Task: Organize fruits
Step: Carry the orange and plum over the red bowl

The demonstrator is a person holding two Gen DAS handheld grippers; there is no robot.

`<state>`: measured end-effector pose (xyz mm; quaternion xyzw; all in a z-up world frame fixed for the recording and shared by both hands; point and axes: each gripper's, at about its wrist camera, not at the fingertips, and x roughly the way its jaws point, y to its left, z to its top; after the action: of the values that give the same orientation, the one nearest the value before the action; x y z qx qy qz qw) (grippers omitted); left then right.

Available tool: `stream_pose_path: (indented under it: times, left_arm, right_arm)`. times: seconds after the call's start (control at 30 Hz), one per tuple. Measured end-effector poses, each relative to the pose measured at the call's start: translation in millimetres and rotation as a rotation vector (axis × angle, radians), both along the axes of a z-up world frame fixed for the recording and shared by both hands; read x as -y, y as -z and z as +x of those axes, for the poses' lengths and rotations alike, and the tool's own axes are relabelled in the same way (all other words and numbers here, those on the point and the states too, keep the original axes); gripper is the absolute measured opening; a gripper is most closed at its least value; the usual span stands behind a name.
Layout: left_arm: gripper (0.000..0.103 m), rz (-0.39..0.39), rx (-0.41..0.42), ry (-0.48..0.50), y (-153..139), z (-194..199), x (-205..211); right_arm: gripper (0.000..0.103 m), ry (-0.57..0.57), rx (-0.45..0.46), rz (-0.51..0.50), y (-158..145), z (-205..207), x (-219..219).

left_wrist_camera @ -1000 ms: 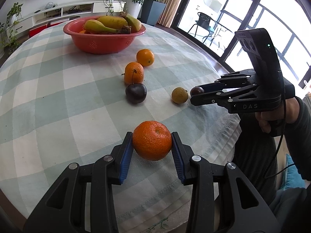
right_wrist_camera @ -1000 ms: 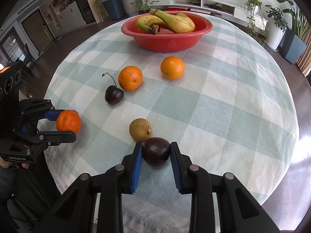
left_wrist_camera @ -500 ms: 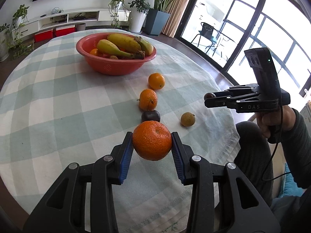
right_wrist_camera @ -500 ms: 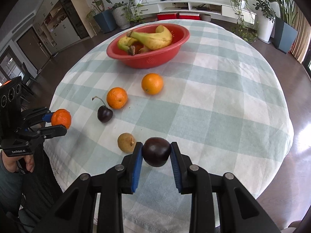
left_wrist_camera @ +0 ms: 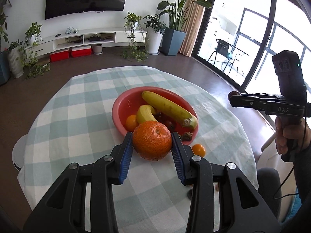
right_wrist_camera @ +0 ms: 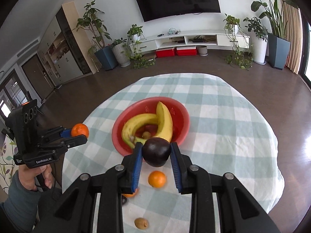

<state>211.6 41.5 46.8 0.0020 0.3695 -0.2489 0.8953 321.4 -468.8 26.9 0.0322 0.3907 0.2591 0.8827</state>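
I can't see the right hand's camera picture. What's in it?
The right gripper holds a dark plum above a red bowl of bananas on a checked tablecloth. The left gripper holds an orange.

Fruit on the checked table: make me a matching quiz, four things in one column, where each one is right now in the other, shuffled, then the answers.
Things:
1. mandarin
2. dark plum
3. bananas
4. brown fruit

Places:
A. lying on the tablecloth
B. in the red bowl
C. clamped in the left gripper
D. clamped in the right gripper

Pairs: 1-C, 2-D, 3-B, 4-A
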Motion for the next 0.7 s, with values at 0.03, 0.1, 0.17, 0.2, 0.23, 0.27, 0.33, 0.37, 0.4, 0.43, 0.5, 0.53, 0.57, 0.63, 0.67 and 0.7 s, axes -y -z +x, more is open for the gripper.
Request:
stream_pose_path:
  times: [0.03, 0.1, 0.17, 0.2, 0.23, 0.27, 0.33, 0.37, 0.4, 0.43, 0.5, 0.53, 0.57, 0.63, 0.67, 0.7]
  left_arm:
    - [0.036, 0.009, 0.0, -0.005, -1.7, 11.9, 1.9]
    - [0.036, 0.027, -0.002, -0.013, -2.3, 31.8, 6.8]
    - [0.036, 0.045, -0.008, -0.022, 0.9, 49.9, 12.1]
    - [0.036, 0.052, -0.01, -0.022, 3.7, 57.0, 15.1]
    - [0.036, 0.06, -0.013, -0.025, 6.7, 63.6, 17.7]
    - [0.036, 0.064, -0.017, -0.027, 10.2, 69.6, 19.8]
    - [0.036, 0.061, -0.029, -0.031, 18.6, 79.2, 22.4]
    - [0.036, 0.06, -0.035, -0.034, 22.1, 83.9, 23.2]
    - [0.036, 0.059, -0.042, -0.035, 28.4, 86.6, 24.0]
    - [0.036, 0.056, -0.051, -0.034, 33.5, 89.4, 24.8]
    - [0.036, 0.057, -0.059, -0.034, 40.7, 93.8, 26.9]
    - [0.036, 0.055, -0.064, -0.032, 44.8, 94.3, 27.7]
    - [0.036, 0.053, -0.068, -0.031, 48.0, 96.1, 28.2]
    - [0.036, 0.056, -0.075, -0.029, 53.4, 98.1, 30.6]
    - [0.036, 0.056, -0.079, -0.027, 56.1, 99.3, 31.8]
    - [0.036, 0.054, -0.081, -0.026, 58.9, 100.2, 31.8]
  right_arm:
    - [0.031, -0.005, -0.004, 0.01, -0.3, 8.0, -6.3]
    - [0.031, -0.017, -0.008, 0.01, 1.2, 21.1, -20.2]
    - [0.031, -0.027, -0.02, -0.005, 6.5, 34.0, -33.4]
    - [0.031, -0.031, -0.026, -0.013, 9.9, 39.2, -39.0]
    - [0.031, -0.033, -0.031, -0.024, 13.4, 43.9, -44.5]
    - [0.031, -0.037, -0.035, -0.04, 17.2, 48.0, -50.1]
    - [0.031, -0.048, -0.043, -0.068, 25.6, 53.9, -59.3]
    - [0.031, -0.051, -0.045, -0.082, 29.2, 56.2, -63.3]
    - [0.031, -0.055, -0.045, -0.096, 32.8, 58.4, -66.8]
    - [0.031, -0.058, -0.047, -0.107, 36.1, 60.2, -69.8]
    - [0.031, -0.062, -0.048, -0.124, 42.1, 62.8, -73.9]
    - [0.031, -0.062, -0.048, -0.134, 45.0, 63.8, -75.5]
    - [0.031, -0.064, -0.049, -0.145, 47.6, 64.4, -77.4]
    - [0.031, -0.069, -0.05, -0.163, 52.4, 65.1, -80.4]
    - [0.031, -0.071, -0.049, -0.173, 54.7, 65.4, -81.8]
    - [0.031, -0.071, -0.048, -0.184, 56.8, 65.7, -83.3]
